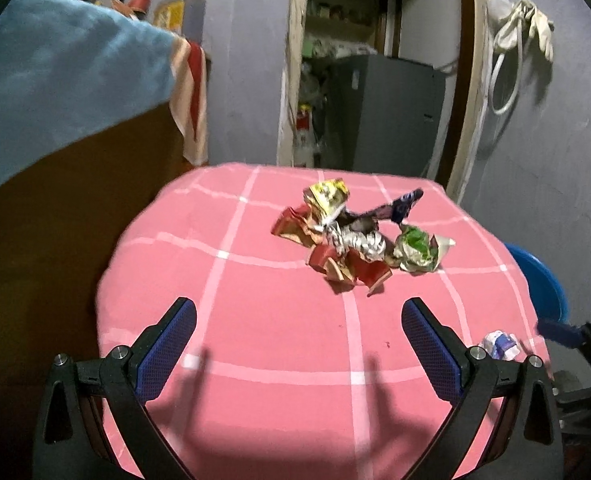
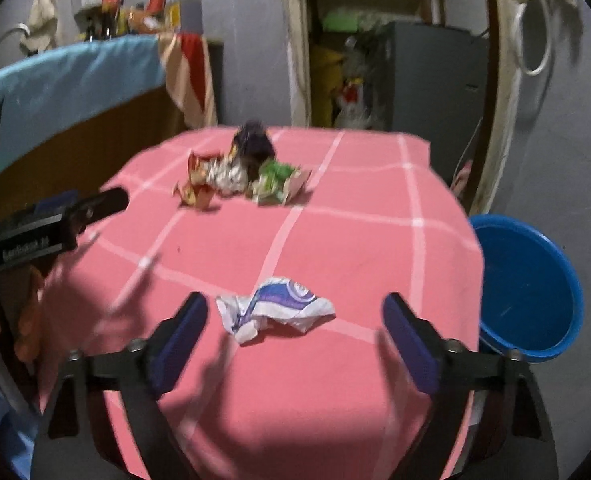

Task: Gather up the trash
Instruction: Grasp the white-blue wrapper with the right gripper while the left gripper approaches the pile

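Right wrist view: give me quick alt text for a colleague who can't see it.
The open right gripper hovers over a pink checked tablecloth, its fingers either side of a crumpled white-and-blue wrapper. A pile of crumpled wrappers lies farther back, and a blue bucket stands beside the table's right edge.

A heap of crumpled wrappers sits bunched together toward the far side of the pink checked tablecloth: yellow, red, silver, dark purple and green pieces, all touching. A lone white-and-blue crumpled wrapper lies flat near the front edge, well apart, and a blue bucket stands beside the table, mouth up
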`<state>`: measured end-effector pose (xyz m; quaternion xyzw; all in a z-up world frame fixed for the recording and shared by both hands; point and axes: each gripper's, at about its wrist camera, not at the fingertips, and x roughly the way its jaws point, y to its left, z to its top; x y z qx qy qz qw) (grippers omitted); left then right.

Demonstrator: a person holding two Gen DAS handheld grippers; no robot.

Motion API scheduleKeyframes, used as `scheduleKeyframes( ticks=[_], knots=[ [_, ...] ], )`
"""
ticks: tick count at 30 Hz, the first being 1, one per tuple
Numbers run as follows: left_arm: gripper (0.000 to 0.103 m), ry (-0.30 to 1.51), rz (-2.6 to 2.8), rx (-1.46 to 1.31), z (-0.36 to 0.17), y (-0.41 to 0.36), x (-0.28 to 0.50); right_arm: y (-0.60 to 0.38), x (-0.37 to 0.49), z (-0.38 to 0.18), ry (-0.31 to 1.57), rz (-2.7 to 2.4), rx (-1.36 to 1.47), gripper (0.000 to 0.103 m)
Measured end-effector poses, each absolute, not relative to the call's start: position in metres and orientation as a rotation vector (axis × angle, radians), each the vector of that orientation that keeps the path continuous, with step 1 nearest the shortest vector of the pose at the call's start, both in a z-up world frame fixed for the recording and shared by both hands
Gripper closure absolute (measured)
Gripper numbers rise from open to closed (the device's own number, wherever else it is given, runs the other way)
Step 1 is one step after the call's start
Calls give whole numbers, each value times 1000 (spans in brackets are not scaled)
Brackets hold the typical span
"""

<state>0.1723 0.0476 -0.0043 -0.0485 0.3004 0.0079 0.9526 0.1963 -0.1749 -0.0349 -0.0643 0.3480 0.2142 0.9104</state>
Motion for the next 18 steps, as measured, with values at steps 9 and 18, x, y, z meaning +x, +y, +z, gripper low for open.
scheduleKeyframes(
  ticks=[9,18],
  knots=[
    [3,724,-63,-133,-8,47,214,-173,227,-43,794,458,-139,63],
    [12,788,-100,-134,-15,43,259,-173,258,-34,784,462,-90,67]
  ],
)
